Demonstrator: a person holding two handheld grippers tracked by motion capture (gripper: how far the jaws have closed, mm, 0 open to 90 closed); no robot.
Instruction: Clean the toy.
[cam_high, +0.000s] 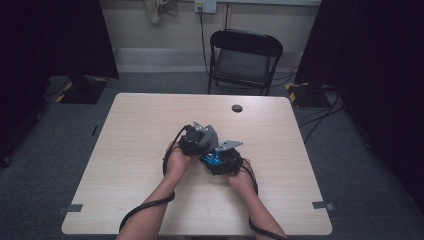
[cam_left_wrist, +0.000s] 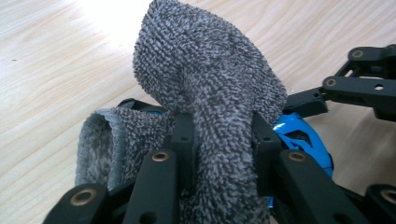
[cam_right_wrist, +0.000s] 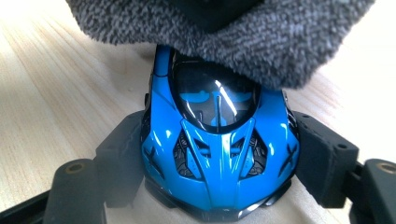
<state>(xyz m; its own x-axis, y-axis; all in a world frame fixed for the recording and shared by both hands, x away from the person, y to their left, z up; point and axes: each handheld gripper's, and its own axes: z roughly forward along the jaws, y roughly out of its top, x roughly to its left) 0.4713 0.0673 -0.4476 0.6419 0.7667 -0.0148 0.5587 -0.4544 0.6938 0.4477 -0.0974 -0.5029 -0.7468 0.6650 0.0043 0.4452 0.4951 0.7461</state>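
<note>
Left claw (cam_left_wrist: 223, 144) clamps grey cloth (cam_left_wrist: 210, 79); right claw (cam_right_wrist: 219, 163) grips blue toy car (cam_right_wrist: 217, 154).

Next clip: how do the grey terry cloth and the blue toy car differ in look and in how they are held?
The grey terry cloth is soft, matte and folded; the glossy blue toy car is hard and shiny. The cloth is pinched in the left tongs; the car sits clamped by its sides in the right tongs. The cloth drapes over one end of the car, which stays low by the wooden table. Both are gripped.
</note>
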